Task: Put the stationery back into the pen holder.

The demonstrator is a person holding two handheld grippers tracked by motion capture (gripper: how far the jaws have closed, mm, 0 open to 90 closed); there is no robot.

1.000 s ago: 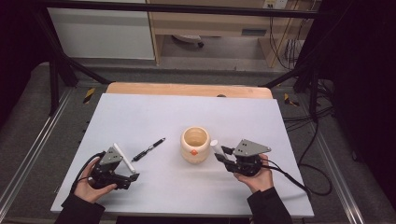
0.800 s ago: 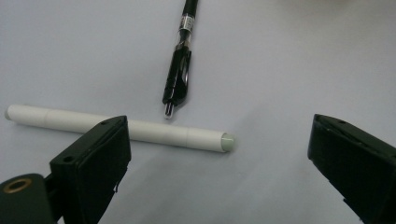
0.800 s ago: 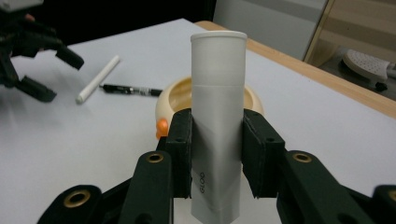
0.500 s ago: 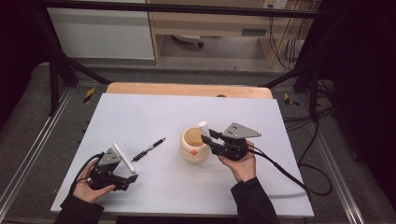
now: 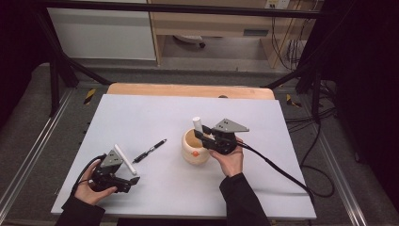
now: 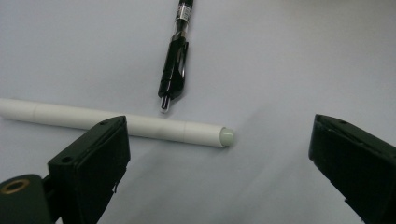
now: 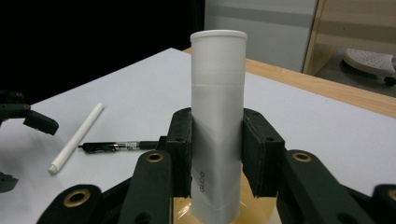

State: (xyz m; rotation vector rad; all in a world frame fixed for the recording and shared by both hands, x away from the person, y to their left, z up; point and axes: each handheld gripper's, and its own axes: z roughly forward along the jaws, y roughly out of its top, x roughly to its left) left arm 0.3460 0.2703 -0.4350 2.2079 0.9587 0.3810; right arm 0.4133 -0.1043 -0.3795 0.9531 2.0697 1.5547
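My right gripper (image 5: 201, 134) is shut on a white glue-stick tube (image 5: 197, 124) and holds it upright over the mouth of a tan cup (image 5: 194, 151). In the right gripper view both pads press the tube (image 7: 218, 107) at mid-height, with the cup's rim (image 7: 254, 210) just below. My left gripper (image 5: 128, 181) rests near the front left of the table, its jaws open. In the left gripper view a white stick (image 6: 116, 123) lies across the table just beyond the jaws, and a black pen (image 6: 175, 70) lies farther off.
The white stick (image 5: 124, 159) and black pen (image 5: 150, 150) lie on the pale grey tabletop (image 5: 141, 113) left of the cup. A wooden strip (image 5: 188, 90) runs along the table's far edge. A cable (image 5: 277, 169) trails right from the right gripper.
My right gripper has carried the white tube leftward, from beside the cup's right side to above its mouth. The left gripper has stayed in place.
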